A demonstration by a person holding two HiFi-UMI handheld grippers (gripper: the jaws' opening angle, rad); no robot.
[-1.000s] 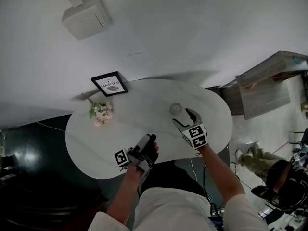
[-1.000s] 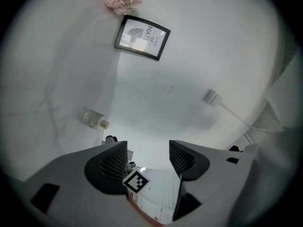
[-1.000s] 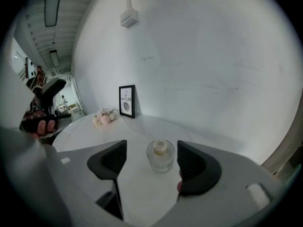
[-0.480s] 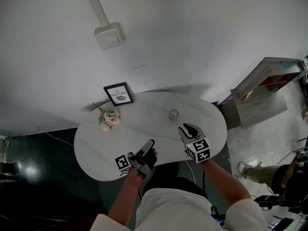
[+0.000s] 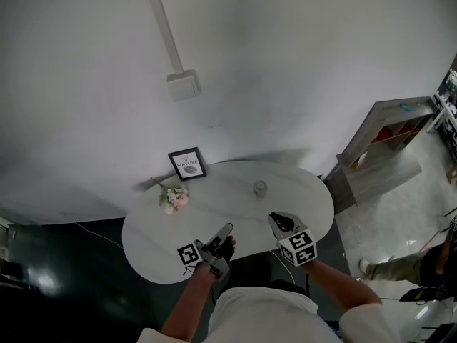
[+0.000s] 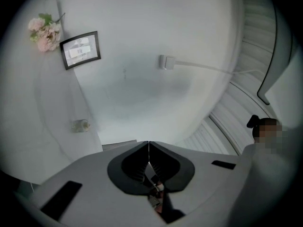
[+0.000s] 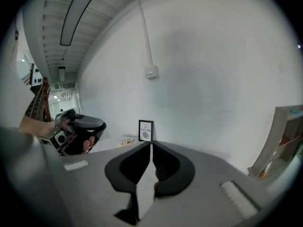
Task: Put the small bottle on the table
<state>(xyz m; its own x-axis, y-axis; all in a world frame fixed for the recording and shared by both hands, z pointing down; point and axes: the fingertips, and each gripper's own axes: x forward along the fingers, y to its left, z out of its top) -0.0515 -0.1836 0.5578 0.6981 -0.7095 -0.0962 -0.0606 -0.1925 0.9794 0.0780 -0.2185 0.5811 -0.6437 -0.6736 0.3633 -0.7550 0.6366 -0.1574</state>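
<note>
1. The small bottle (image 5: 260,187) stands upright on the white oval surface (image 5: 235,202), toward its far edge. The framed picture (image 5: 188,163) is off to its left, by the wall.
2. A small bunch of pink flowers (image 5: 173,197) lies on the surface just in front of the framed picture, well apart from the bottle.
3. The left gripper (image 5: 226,229) is held over the near edge of the surface. In the left gripper view its jaws (image 6: 148,144) are pressed together with nothing between them.
4. From the left gripper view, the bottle (image 6: 81,125) is off to the left of the jaws and clear of them. It rests on the surface with open space around it.
5. The right gripper (image 5: 278,220) is also over the near part of the surface, with its marker cube toward the person. In the right gripper view its jaws (image 7: 151,144) are together and hold nothing.
6. In the head view the bottle sits beyond the right gripper's jaws and slightly to their left, with bare surface between. It touches neither gripper and is nearer the right one than the left.
7. The right gripper view does not show the bottle. It shows the framed picture (image 7: 146,130) straight ahead above the jaws and the left gripper (image 7: 78,131) off to the left.
</note>
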